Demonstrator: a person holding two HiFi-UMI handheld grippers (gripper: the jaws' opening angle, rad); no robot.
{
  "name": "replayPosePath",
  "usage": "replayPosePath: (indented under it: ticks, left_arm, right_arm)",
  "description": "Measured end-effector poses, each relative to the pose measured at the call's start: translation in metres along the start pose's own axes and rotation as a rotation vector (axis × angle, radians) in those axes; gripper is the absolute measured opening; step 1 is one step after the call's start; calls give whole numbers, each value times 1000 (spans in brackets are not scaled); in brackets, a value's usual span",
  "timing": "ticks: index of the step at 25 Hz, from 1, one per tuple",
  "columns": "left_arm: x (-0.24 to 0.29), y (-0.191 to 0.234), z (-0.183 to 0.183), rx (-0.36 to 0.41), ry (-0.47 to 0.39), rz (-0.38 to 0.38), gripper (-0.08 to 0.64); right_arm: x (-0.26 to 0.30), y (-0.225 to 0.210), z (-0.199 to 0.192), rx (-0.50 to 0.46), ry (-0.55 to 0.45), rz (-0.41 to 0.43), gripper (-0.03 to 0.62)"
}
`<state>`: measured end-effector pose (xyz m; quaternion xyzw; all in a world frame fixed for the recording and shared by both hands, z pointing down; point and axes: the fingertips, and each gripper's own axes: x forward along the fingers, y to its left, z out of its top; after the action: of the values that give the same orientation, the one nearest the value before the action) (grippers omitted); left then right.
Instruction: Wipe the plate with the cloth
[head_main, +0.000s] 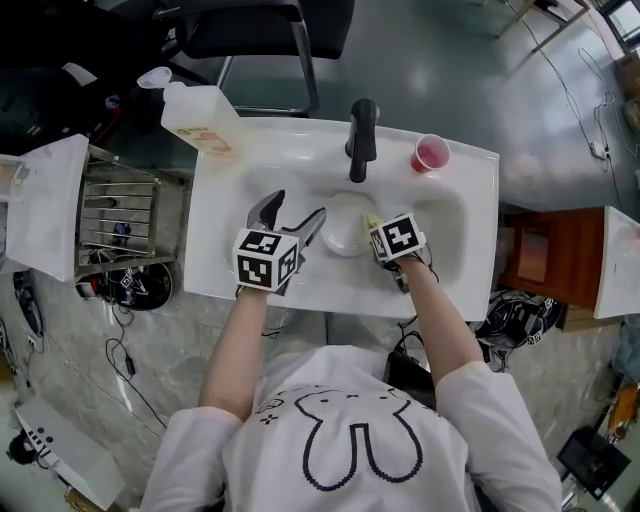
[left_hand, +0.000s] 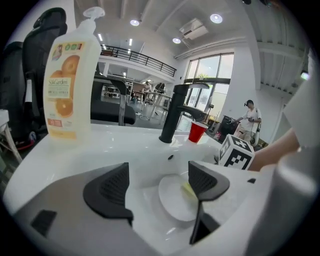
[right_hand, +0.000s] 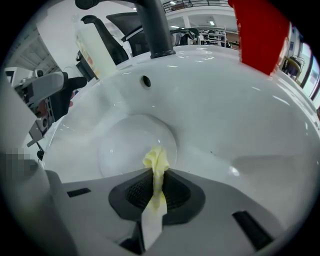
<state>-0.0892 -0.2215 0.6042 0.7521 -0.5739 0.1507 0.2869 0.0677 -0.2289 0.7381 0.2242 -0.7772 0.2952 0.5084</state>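
Right, head view first: the plate (head_main: 345, 228) lies flat in the bottom of the sink (head_main: 470, 190). The left gripper (head_main: 295, 213) hovers at its 9 o'clock with jaws wide apart and nothing in them, and the right gripper (head_main: 378, 230) sits at its 3 o'clock, clamped on the yellow cloth (head_main: 372, 220). The trouble I'd watch for is that nothing pins that plate, so a firm wipe could skate it across the slick basin. The faucet (head_main: 362, 135) stands at the plate's 12 o'clock, the red cup (head_main: 430, 153) at 1 o'clock on the rim and the soap bottle (head_main: 200, 120) out at 10 o'clock, so a high swing of the right gripper could clip the cup. Over to the left gripper view: the jaws are spread and the plate (left_hand: 172, 200) shows between them, untouched, with the cloth (left_hand: 188, 190) at its 3 o'clock edge. Now the right gripper view: the jaws are closed on a thin fold of cloth (right_hand: 156, 162), its tip at the plate's (right_hand: 127, 145) near edge. A pinch that slim could pull free under drag.
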Motion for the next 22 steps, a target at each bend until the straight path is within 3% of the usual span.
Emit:
replayPosePath:
  ticks: [8, 12, 17, 22]
  left_arm:
    - [33, -4, -46, -108, 199, -114, 377]
    - [51, -11, -68, -224, 290, -191, 373]
    - [67, -17, -85, -387, 335, -271, 351]
    - [77, -16, -92, -521, 357, -301, 256]
  right_arm:
    - [0, 1, -1, -14, 0, -22, 51]
    - [1, 1, 0, 10, -10, -6, 51]
    - [0, 0, -2, 43, -21, 12, 51]
    - [-3, 2, -4, 74, -29, 37, 51]
